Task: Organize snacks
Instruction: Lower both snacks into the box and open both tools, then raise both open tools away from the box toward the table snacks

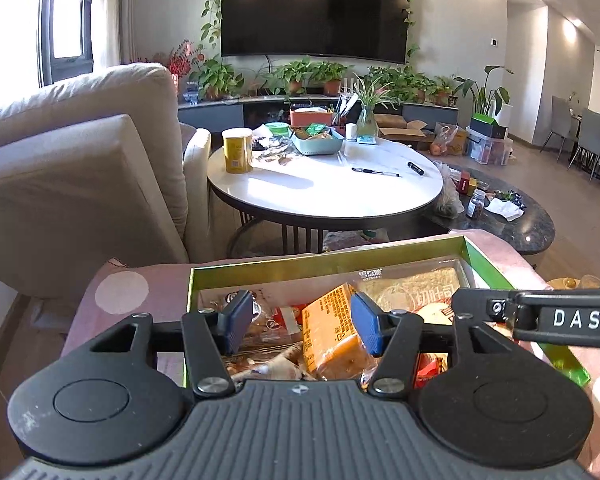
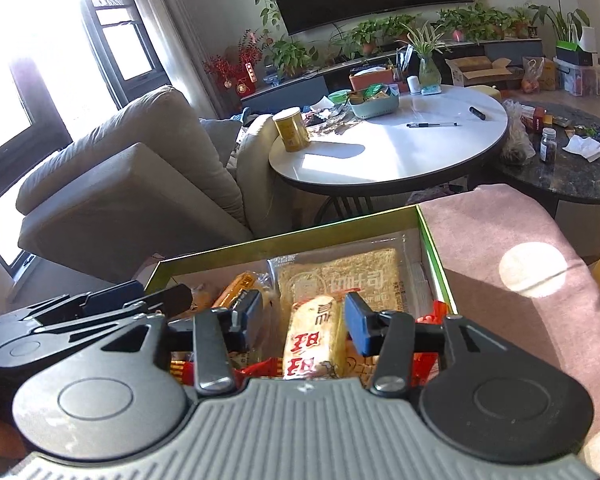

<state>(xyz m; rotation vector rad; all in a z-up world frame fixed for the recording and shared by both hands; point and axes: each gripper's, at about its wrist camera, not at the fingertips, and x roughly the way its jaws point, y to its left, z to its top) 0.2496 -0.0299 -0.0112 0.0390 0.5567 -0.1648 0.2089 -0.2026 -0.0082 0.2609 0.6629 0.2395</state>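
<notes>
Both grippers hover over the green box (image 1: 260, 270) on a pink cushion (image 2: 500, 224). Left gripper (image 1: 300, 320) spreads wide around an orange packet (image 1: 332, 332); right gripper (image 2: 300, 318) spreads wide around a cream packet (image 2: 314, 340). A toast pack (image 2: 340, 276) fills the box's far right corner.

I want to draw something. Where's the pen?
The pen lies on the white round table, right of the yellow can, near a black marker.

A yellow can (image 1: 237, 150) and pen (image 1: 375, 172) lie on the round white table (image 1: 324, 196) beside the sofa (image 1: 80, 168)

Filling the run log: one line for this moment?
left tongs open over orange packet | right tongs open over pale packet | both above green box
</notes>
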